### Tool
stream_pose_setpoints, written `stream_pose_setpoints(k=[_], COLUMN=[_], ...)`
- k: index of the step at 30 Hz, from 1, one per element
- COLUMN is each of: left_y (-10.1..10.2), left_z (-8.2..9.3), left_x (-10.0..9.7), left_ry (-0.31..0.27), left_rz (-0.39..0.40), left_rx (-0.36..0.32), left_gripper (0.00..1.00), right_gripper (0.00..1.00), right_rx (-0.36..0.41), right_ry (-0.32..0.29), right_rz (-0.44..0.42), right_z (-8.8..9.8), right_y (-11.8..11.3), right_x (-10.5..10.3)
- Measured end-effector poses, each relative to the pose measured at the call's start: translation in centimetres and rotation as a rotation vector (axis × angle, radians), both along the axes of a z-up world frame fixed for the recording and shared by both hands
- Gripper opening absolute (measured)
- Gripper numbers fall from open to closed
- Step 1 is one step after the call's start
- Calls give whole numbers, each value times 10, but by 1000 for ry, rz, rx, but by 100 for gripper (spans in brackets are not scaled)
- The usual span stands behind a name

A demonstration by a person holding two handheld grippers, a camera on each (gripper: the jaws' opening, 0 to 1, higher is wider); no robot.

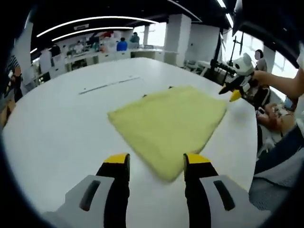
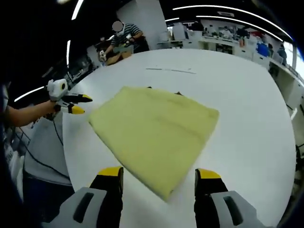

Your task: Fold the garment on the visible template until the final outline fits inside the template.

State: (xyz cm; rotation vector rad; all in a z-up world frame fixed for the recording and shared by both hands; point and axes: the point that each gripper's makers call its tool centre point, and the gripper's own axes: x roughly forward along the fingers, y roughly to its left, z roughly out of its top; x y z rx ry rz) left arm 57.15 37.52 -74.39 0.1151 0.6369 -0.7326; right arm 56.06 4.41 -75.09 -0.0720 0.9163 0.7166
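Note:
A yellow garment (image 1: 166, 123) lies folded flat as a rough rectangle on the white table (image 1: 57, 128). Small dark marks (image 1: 145, 95) peek out at its far edge; whatever lies under the cloth is hidden. My left gripper (image 1: 156, 161) hovers open above the garment's near corner, nothing between its jaws. In the right gripper view the same garment (image 2: 152, 130) spreads ahead, and my right gripper (image 2: 160, 173) stands open over its near corner. Each gripper shows in the other's view, held off the table's edge: the right gripper (image 1: 231, 91) and the left gripper (image 2: 80, 104), both empty.
A thin grey line (image 1: 109, 85) marks the table beyond the garment. The table's rounded edge (image 2: 66, 142) drops to a floor with cables (image 2: 42, 164). A person (image 2: 121, 35) sits at the far side. Desks and people (image 1: 95, 45) fill the background.

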Motion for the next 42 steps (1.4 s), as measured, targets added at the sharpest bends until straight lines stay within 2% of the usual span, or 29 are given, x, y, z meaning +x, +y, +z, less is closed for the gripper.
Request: stream_pose_setpoints(k=[6, 13, 15, 19, 25, 31, 34, 36, 39, 42], left_y=[0, -1, -5, -6, -6, -5, -3, -3, -2, -2], left_z=[-15, -31, -29, -34, -32, -34, -33, -31, -31, -31], left_x=[-16, -22, -23, -23, -22, -26, -26, -25, -26, -26], left_ry=[39, 74, 68, 67, 52, 73, 59, 43, 7, -2], left_rz=[-23, -25, -32, -49, -44, -59, -80, -94, -144, -155], left_rx=[12, 15, -6, 24, 18, 32, 70, 95, 169, 192], left_gripper=[28, 20, 17, 12, 5, 2, 1, 1, 1, 1], right_gripper=[45, 36, 34, 27, 21, 9, 0, 0, 0, 0], right_rx=[14, 10, 8, 4, 0, -18, -23, -19, -21, -33], right_ry=[12, 21, 17, 10, 13, -4, -4, -2, -6, -15], right_rz=[-2, 3, 3, -2, -12, -13, -21, -24, -11, 3], right_z=[-5, -15, -15, -17, -21, -24, -26, -26, -25, -26], right_y=[0, 0, 0, -2, -3, -8, -11, -12, -12, -13], right_x=[-10, -17, -17, -16, -17, -14, -13, -13, -15, -15])
